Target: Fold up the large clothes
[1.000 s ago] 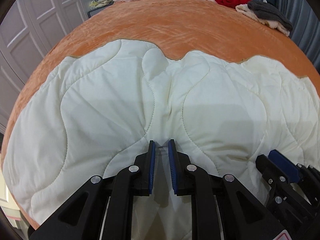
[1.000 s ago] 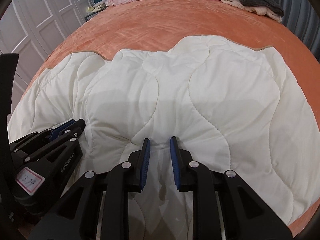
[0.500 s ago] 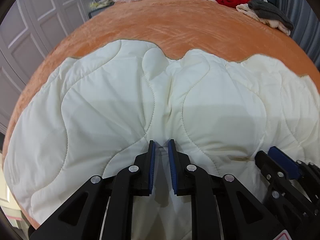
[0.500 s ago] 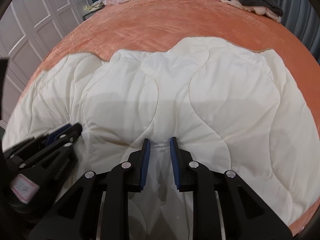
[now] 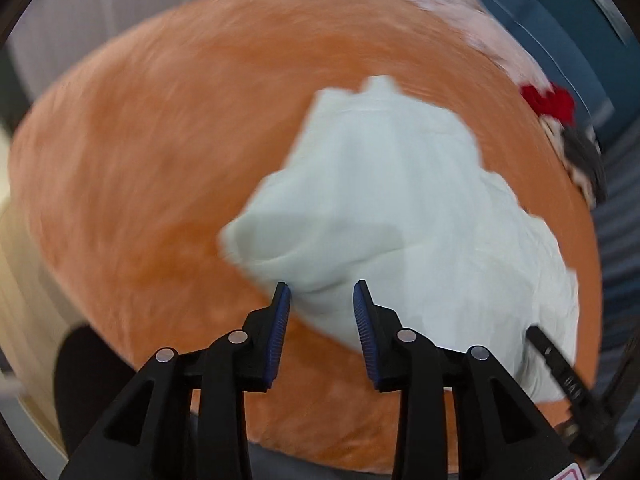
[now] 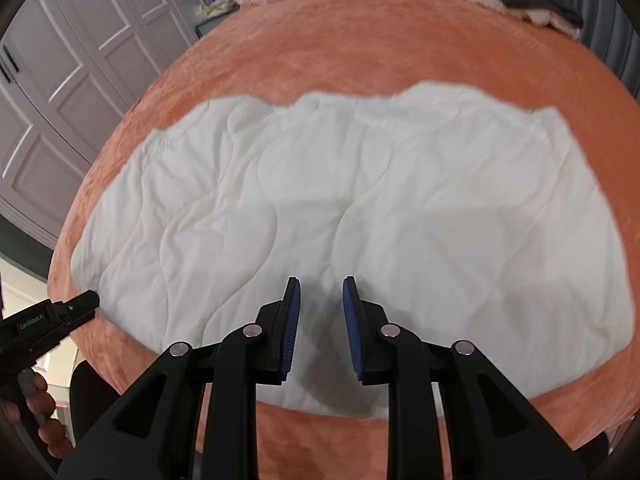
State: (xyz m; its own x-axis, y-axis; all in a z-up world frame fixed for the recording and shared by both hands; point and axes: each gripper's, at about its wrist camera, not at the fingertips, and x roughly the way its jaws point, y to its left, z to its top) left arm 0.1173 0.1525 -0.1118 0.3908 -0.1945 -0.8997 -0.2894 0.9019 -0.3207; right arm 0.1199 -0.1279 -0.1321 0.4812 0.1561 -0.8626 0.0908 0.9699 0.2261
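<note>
Released from both tongs since the earlier frame, the white quilted garment point(image 6: 360, 216) lies flat on the orange bed point(image 6: 360, 56). Left tongs point(image 5: 320, 300) have just been opening and now stand empty at the garment's corner. Right tongs point(image 6: 320, 300) point steeply down, narrowly parted, gripping nothing.

Matt quilted cloth quilt point(image 6: 360, 208), plush bedspread point(image 6: 320, 72)

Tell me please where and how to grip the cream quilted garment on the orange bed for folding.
Grip the cream quilted garment at its near left corner, coming from the left over the orange bed cover; I judge this best because that edge lies flat, free and thin.
</note>
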